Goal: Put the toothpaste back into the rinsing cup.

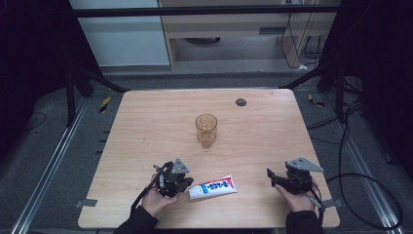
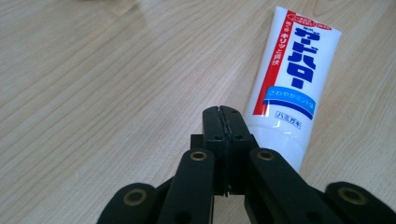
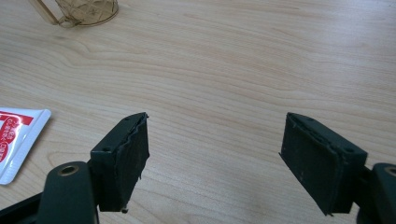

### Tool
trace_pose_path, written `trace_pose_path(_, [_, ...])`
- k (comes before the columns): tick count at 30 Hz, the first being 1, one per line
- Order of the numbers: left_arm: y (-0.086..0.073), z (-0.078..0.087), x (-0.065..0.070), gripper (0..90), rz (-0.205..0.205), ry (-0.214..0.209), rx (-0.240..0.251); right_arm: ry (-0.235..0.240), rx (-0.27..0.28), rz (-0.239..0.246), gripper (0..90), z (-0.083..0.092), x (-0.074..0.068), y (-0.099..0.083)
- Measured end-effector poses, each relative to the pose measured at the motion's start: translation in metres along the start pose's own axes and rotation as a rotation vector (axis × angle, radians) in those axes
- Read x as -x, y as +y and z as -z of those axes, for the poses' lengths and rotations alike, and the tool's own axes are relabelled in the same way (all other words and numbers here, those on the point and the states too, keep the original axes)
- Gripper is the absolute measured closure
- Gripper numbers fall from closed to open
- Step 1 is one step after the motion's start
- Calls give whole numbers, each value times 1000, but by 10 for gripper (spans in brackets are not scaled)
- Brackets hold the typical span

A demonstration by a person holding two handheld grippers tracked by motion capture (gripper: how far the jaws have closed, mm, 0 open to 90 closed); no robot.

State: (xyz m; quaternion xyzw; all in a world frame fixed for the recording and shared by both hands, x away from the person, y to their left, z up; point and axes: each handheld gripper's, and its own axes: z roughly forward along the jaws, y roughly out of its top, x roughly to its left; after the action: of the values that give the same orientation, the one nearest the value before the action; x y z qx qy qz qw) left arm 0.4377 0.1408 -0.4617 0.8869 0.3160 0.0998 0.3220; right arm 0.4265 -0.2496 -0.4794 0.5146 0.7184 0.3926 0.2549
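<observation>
Left tool [image 2: 223, 122] is pinched shut on nothing, its tips just beside the cap end of the toothpaste tube [image 2: 287, 81] lying flat on the bench [image 1: 146, 126]. Right tool [image 3: 215, 161] gapes empty, tube well off. To grip well, the left should spread and straddle the tube's body squarely.
</observation>
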Motion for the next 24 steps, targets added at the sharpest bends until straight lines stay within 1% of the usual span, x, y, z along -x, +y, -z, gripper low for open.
trace_pose_path(4, [-1,-1,1,892,0,-7,-5,-2,-4,0,228,0,2,-1])
trace_pose_path(5, [-1,-1,2,892,-2,-2,-3,-2,-4,0,228,0,2,-1])
trace_pose_path(10, [-2,0,2,892,3,-9,-2,-1,-11,-12,226,0,3,-2])
trace_pose_path(11, [-2,1,2,892,3,-10,-2,-4,-11,-7,225,0,4,-2])
trace_pose_path(14, [-3,1,5,892,-12,-25,-18,-3,-18,-10,223,0,4,-2])
trace_pose_path(16, [-4,1,7,892,-14,-31,-17,-5,-20,-6,221,-1,4,-3])
trace_pose_path(18, [-5,0,11,892,-30,-39,-25,-6,-20,-4,221,-1,5,-3])
trace_pose_path(19, [-5,0,11,892,-30,-39,-25,-6,-20,-4,221,-1,5,-3])
trace_pose_path(20, [-5,0,13,892,-35,-40,-30,-4,-24,-11,221,0,5,-3])
trace_pose_path(22, [-6,-1,17,892,-41,-48,-32,-7,-23,-9,221,0,5,-3])
trace_pose_path(24, [-5,-1,18,891,-42,-43,-37,-8,-22,-8,220,0,6,-4])
